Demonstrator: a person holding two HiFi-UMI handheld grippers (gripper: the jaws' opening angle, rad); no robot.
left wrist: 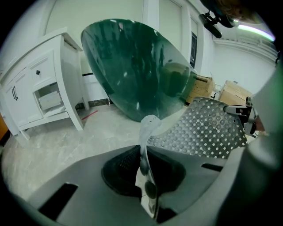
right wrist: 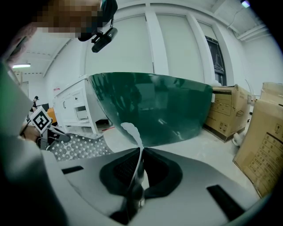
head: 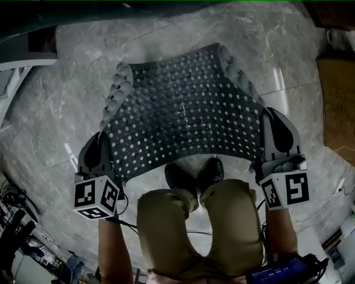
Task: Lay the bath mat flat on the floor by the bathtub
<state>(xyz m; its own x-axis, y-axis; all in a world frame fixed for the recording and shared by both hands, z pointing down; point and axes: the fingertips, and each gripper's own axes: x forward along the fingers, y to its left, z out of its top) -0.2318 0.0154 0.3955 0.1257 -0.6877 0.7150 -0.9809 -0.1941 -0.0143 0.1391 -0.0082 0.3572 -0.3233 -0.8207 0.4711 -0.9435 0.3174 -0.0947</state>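
Observation:
The dark bath mat [head: 183, 119], dotted with suction cups and small square holes, hangs stretched between both grippers above the marble floor [head: 50, 116]. My left gripper [head: 105, 145] is shut on the mat's near left corner, and my right gripper [head: 270, 133] is shut on its near right corner. The far edge sags toward the dark green bathtub [head: 83, 14]. In the left gripper view the mat's edge [left wrist: 149, 128] stands pinched in my left gripper [left wrist: 143, 154], with the bathtub [left wrist: 137, 66] just ahead. The right gripper view shows my right gripper [right wrist: 138, 165] clamping a thin mat edge [right wrist: 130, 130] before the bathtub [right wrist: 154, 106].
The person's shoes [head: 194, 175] and legs stand just behind the mat's near edge. A white cabinet [left wrist: 40, 88] stands left of the tub. Cardboard boxes [right wrist: 265, 141] are stacked at the right. Cables and clutter [head: 16, 233] lie at the lower left.

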